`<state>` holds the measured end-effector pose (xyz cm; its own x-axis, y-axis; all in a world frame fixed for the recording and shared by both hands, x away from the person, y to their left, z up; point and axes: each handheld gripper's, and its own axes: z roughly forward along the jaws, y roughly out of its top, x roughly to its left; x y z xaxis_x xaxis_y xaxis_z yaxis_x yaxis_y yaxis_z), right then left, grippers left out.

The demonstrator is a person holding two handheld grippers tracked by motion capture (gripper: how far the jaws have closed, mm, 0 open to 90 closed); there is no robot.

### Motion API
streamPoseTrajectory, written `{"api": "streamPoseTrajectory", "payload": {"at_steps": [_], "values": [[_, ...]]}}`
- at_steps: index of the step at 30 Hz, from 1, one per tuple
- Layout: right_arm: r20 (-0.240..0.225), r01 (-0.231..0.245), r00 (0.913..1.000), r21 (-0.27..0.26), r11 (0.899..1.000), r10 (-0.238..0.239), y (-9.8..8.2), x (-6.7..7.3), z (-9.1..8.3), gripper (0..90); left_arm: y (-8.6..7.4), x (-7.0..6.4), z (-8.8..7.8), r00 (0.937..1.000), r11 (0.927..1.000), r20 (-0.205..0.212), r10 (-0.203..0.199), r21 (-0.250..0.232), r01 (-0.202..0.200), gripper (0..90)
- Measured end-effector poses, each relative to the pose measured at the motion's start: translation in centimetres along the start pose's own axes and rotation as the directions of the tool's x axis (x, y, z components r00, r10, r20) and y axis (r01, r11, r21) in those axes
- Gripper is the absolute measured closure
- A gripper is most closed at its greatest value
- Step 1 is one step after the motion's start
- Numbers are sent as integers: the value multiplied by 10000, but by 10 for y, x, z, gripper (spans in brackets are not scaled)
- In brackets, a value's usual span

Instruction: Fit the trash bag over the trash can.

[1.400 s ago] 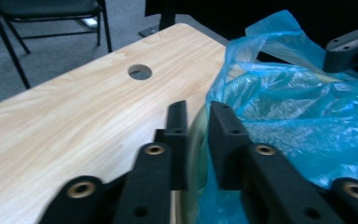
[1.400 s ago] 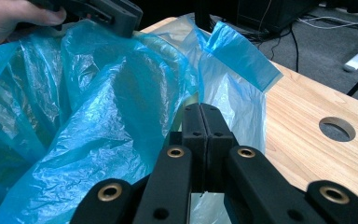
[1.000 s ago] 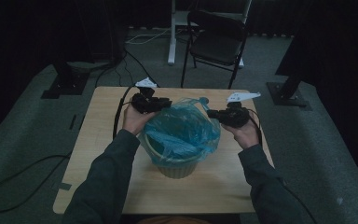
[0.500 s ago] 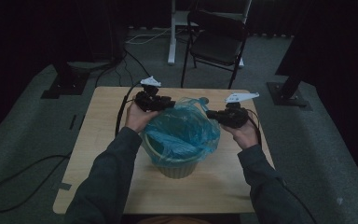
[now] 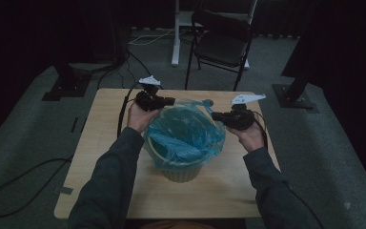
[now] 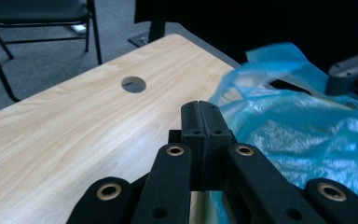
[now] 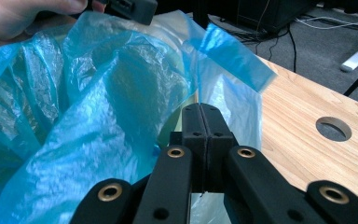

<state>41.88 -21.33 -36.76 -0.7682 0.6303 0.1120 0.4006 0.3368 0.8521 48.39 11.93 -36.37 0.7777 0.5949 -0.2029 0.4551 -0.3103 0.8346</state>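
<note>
High view. At centre frame a pale, ribbed plastic waste bin (image 5: 181, 167) stands on the light wooden table (image 5: 100, 157), lined with a thin, translucent blue plastic bag (image 5: 186, 136) whose mouth billows above the rim. The left gripper (image 5: 167, 101) is at the bag's upper-left edge and the right gripper (image 5: 215, 116) at its right edge, one on each side of the opening. The step in hand appears to be spreading the bag's mouth and drawing it over the bin's rim.

Left gripper view. The left gripper (image 6: 200, 108) has its two black jaws pressed together at centre frame. Blue film lies against their right side and runs down past them at the lower edge, so the jaws seem to be pinching the bag's hem, though the film between the pads is not plainly visible. The round cable hole (image 6: 134, 84) in the table lies at upper left.

Right gripper view. The right gripper (image 7: 200, 109) likewise has its jaws closed, with a thin edge of the blue bag (image 7: 98, 121) rising from their tips, so a pinch on the hem is likely.

To do it well, pull both hems outward evenly and downward together, keeping tension low so the film does not tear or slip free, and keep the bin from tipping.
</note>
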Motion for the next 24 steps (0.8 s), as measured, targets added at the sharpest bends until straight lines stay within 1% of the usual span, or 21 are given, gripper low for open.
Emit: {"api": "streamPoseTrajectory", "payload": {"at_steps": [1, 2, 4, 5, 6, 7, 9, 11, 13, 15, 17, 19, 21, 22, 23, 24], "values": [[34, -43, 10000, 16, 10000, 43, 0, 0, 0, 900, 1, 2, 0, 9999, 10000, -169, 38, 43, -37, 900], [47, -34, 10000, 40, 10000, 34, 0, -1, 0, 900, 2, 3, 0, 9998, 10000, -214, -41, 44, 42, 900], [76, -41, 10000, 91, 10000, 40, 0, -2, 1, 900, 2, 8, 3, 9996, 9998, -209, -181, 105, 183, 900], [76, -41, 10000, 91, 10000, 40, 0, -2, 1, 900, 2, 8, 3, 9996, 9998, -209, -181, 105, 183, 900], [91, -43, 9999, 112, 9999, 42, 0, -2, 1, 900, 0, 12, 6, 9993, 9992, -77, -358, 177, 359, 900], [125, -60, 9999, 165, 9998, 58, -1, -3, 2, 900, -1, 14, 9, 9991, 9988, 9, -418, 271, 417, 900], [190, -85, 9998, 283, 9996, 80, -3, -4, 4, 900, -7, 21, 15, 9976, 9966, 176, -669, 499, 659, 900], [208, -122, 9997, 445, 9989, 113, -7, -6, 7, 900, -16, 27, 22, 9939, 9932, 452, -1005, 637, 975, 900], [214, -147, 9997, 597, 9981, 135, -10, -6, 9, 900, -22, 32, 24, 9901, 9905, 676, -1226, 701, 1179, 900], [151, -180, 9997, 680, 9975, 170, -14, -7, 11, 900, -27, 34, 25, 9876, 9894, 819, -1338, 676, 1284, 900], [125, -204, 9997, 813, 9965, 194, -18, -7, 14, 900, -30, 35, 25, 9860, 9886, 864, -1425, 612, 1375, 900], [95, -242, 9997, 925, 9954, 235, -22, -7, 16, 900, -35, 37, 26, 9834, 9865, 922, -1561, 646, 1505, 900], [34, -277, 9996, 1074, 9938, 275, -25, -6, 20, 900, -40, 39, 27, 9824, 9851, 919, -1626, 719, 1563, 900], [6, -272, 9996, 1179, 9927, 273, -27, -6, 21, 900, -43, 40, 28, 9803, 9833, 952, -1731, 735, 1665, 900], [6, -272, 9996, 1179, 9927, 273, -27, -6, 21, 900, -43, 40, 28, 9803, 9833, 952, -1731, 735, 1665, 900], [-42, -268, 9996, 1312, 9910, 276, -29, -5, 24, 900, -49, 41, 29, 9787, 9811, 915, -1837, 792, 1767, 900]]}}
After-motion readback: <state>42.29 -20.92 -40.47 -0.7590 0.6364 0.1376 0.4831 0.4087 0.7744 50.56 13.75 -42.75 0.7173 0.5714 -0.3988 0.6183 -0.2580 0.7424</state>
